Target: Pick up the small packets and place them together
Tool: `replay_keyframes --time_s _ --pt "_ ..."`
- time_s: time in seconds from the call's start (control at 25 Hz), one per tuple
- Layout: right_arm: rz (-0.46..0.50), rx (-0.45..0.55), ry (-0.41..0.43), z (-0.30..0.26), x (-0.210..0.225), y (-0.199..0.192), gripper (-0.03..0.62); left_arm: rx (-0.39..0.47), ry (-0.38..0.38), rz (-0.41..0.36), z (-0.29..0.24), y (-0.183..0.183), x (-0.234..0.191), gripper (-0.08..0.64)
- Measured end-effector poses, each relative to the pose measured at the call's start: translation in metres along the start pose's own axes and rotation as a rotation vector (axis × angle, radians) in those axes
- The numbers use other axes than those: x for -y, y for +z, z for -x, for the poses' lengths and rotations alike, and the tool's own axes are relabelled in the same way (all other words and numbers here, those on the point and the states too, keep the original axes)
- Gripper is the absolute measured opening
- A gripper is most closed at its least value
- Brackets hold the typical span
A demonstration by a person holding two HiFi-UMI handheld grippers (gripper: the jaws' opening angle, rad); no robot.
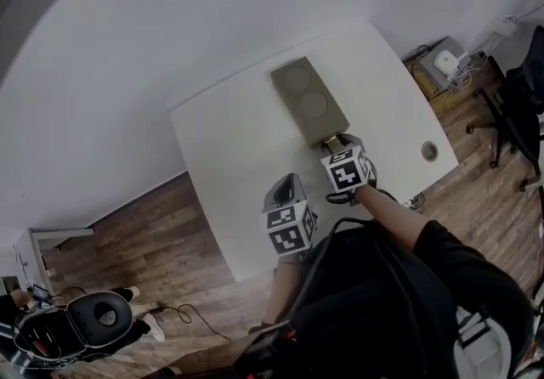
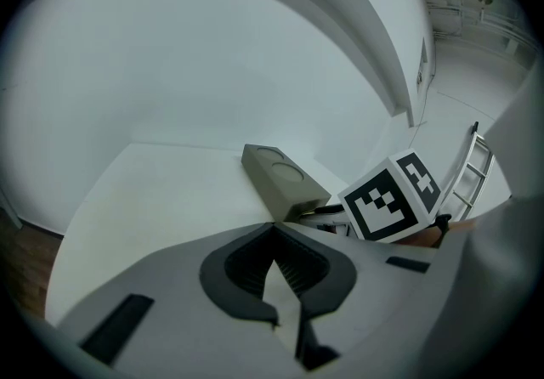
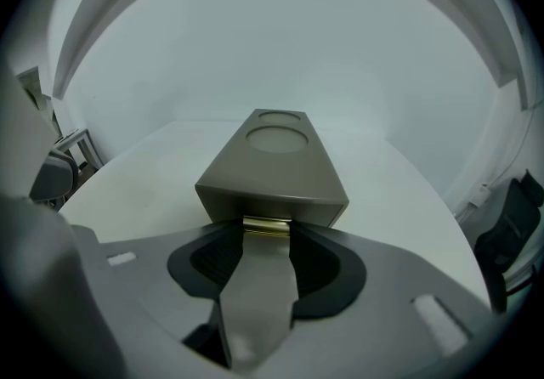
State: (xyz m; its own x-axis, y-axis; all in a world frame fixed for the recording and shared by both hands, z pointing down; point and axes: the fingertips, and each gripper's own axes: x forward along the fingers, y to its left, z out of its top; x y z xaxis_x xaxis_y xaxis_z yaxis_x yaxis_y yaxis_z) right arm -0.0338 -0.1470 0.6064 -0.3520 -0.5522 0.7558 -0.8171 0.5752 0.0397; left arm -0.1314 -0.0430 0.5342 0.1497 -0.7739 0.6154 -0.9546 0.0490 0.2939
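A tan oblong box [image 1: 310, 105] with two round marks on its lid lies in the middle of the white table [image 1: 221, 148]. Out of the slot in its near end sticks a small gold packet [image 3: 266, 227]. My right gripper [image 3: 266, 237] stands at that end, and its two pads press on the packet's sides. In the head view the packet [image 1: 330, 143] shows as a gold glint under the right gripper [image 1: 328, 146]. My left gripper [image 1: 289, 183] hovers near the table's front edge, left of the right one, jaws shut on nothing. Its own view has the box [image 2: 280, 178] ahead of its tips [image 2: 274, 226].
A round cable hole [image 1: 430, 149] sits in the table's right corner. Beyond that corner, a white device with cables [image 1: 448, 61] lies on the wooden floor beside a black office chair [image 1: 518, 105]. A white wall runs behind the table.
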Motion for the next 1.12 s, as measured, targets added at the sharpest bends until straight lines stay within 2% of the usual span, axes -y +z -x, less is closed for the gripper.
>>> replay_keyframes --time_s 1.12 --pt "0.011 -0.02 0.031 0.023 -0.005 -0.03 0.166 -0.021 -0.041 -0.011 0.001 -0.019 0.017 -0.005"
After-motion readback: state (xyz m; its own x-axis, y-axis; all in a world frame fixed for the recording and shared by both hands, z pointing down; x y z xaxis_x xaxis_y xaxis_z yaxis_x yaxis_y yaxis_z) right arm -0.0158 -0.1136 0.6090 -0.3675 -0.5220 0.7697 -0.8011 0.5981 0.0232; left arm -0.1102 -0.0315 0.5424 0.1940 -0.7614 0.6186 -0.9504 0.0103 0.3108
